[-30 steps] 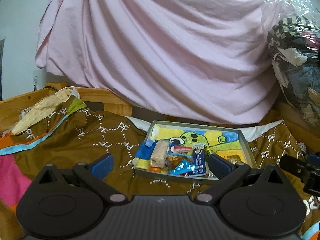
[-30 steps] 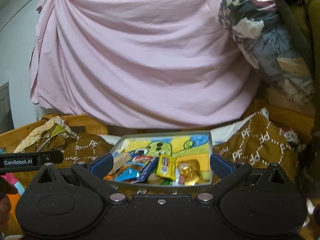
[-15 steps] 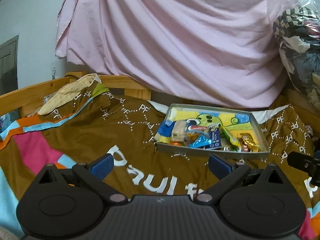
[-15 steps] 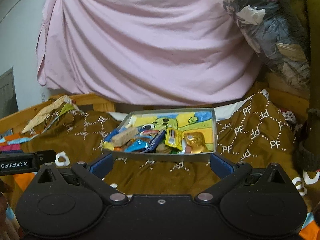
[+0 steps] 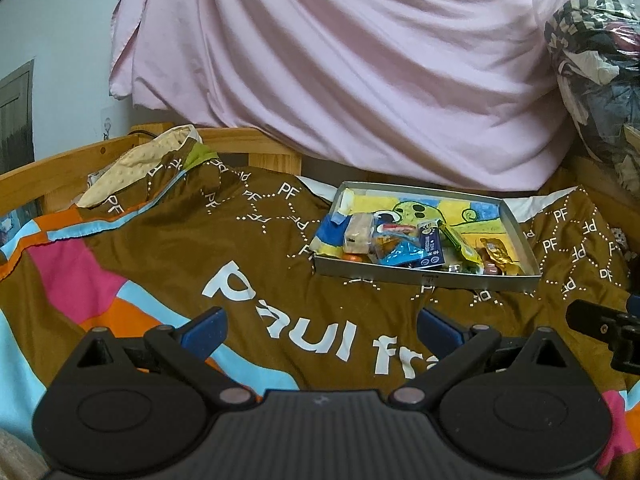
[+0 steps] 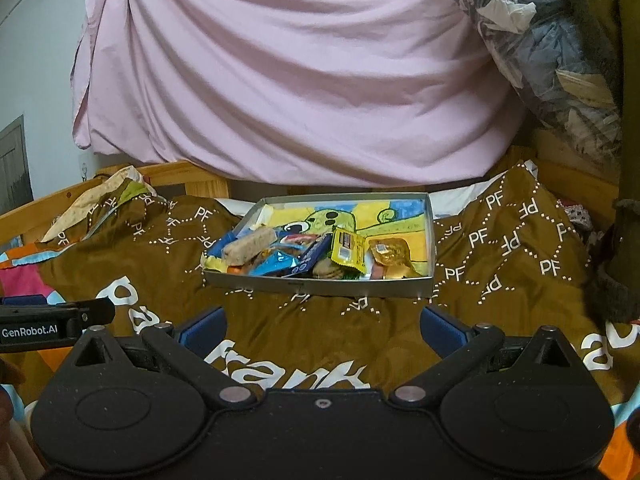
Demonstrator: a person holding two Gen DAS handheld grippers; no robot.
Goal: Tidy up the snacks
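1. Backing off: over the last second both grippers have drawn away from the tray; far more brown blanket now lies in front of them.
2. Left gripper hangs released, holding nothing.
3. Snacks sit heaped in the tray's near half, none outside it.
4. Right gripper is likewise spread and empty.
5. Sorting looks finished, or at a pause.

Left gripper spread empty, snack tray ahead on brown blanket, pink sheet behind
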